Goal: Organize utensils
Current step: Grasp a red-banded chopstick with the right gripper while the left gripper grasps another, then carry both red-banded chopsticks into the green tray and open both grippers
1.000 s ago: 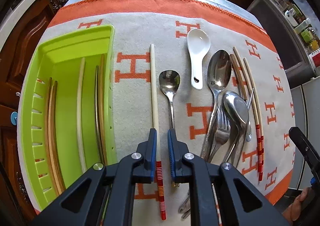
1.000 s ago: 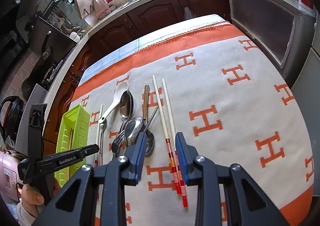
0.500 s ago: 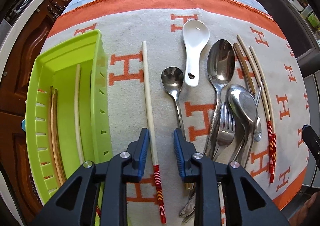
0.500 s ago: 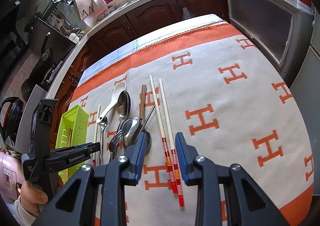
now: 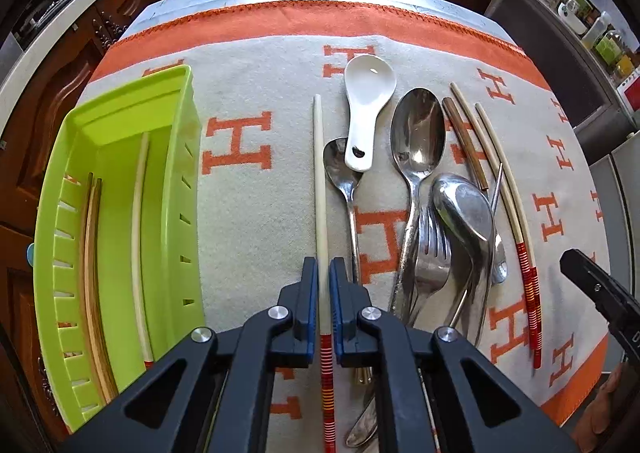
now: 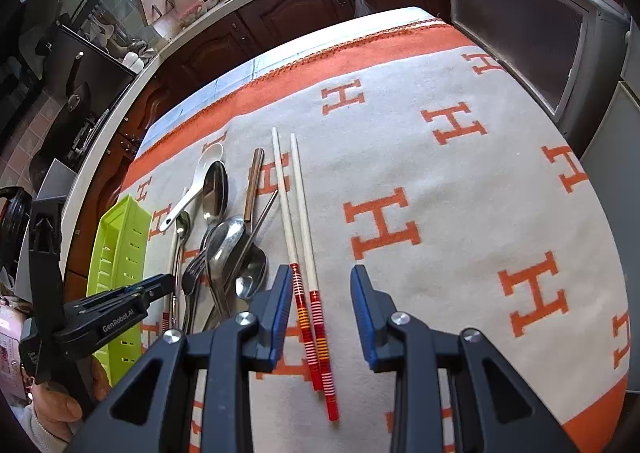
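Chopsticks [image 5: 138, 237] inside green tray [image 5: 192, 157]: left view only.

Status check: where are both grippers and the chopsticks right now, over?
Left gripper just closed, shut on lone chopstick. Right gripper open over chopstick pair. Green tray alongside, path clear.

Dark wooden cabinets [image 6: 280, 17] under a pale countertop [image 6: 224, 9] ring the cloth-covered table [image 6: 460, 181], daylit.

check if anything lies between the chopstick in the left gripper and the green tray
Nothing visible does. The left gripper is shut on the chopstick, and only bare cloth lies between it and the green tray.
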`<state>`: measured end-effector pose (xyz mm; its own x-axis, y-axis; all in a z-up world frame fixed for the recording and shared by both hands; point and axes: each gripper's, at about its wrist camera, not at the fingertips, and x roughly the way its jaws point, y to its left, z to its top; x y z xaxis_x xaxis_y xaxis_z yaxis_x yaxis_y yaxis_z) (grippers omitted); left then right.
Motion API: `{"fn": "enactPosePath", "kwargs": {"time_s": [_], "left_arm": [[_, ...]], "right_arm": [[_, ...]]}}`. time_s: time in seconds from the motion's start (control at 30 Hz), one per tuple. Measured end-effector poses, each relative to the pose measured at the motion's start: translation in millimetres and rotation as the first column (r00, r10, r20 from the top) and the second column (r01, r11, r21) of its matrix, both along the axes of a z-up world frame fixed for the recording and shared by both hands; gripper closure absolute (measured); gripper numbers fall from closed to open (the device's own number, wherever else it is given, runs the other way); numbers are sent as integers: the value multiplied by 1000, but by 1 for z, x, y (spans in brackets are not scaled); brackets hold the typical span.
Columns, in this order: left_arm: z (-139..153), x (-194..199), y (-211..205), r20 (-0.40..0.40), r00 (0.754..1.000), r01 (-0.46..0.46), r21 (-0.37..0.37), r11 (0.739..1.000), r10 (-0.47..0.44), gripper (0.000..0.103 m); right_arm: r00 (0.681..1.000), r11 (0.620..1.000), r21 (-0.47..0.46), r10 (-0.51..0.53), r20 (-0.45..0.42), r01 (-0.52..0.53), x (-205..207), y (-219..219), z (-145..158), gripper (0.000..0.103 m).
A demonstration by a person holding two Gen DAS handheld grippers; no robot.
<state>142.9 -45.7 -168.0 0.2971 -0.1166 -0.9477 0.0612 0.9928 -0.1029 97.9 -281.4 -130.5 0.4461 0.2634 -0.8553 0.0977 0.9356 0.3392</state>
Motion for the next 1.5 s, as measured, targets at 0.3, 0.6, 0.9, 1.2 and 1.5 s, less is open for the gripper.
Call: {"fn": "enactPosePath", "kwargs": {"time_s": [0.3, 0.6, 0.9, 1.2, 1.5], "left_arm": [[9, -16, 26, 7, 999, -34, -116, 993, 35, 100], [49, -32, 43, 66, 997, -32, -185, 982, 45, 100], [82, -57, 85, 136, 984, -87, -191, 978, 114, 99], [105, -78, 139, 225, 957, -153, -139, 978, 181, 99], [91, -85, 169, 220, 955, -177, -108, 978, 197, 99]], "right_arm": [[995, 988, -116, 99, -9, -100, 10, 19, -18, 73], [981, 925, -337, 194, 27, -174, 12, 42, -23, 92], [996, 965, -250, 89, 20, -81, 7, 34, -7, 98], [987, 992, -28, 124, 100, -122, -8, 65, 66, 98], [951, 947, 82, 306, 47, -309, -6, 177, 77, 98]]}}
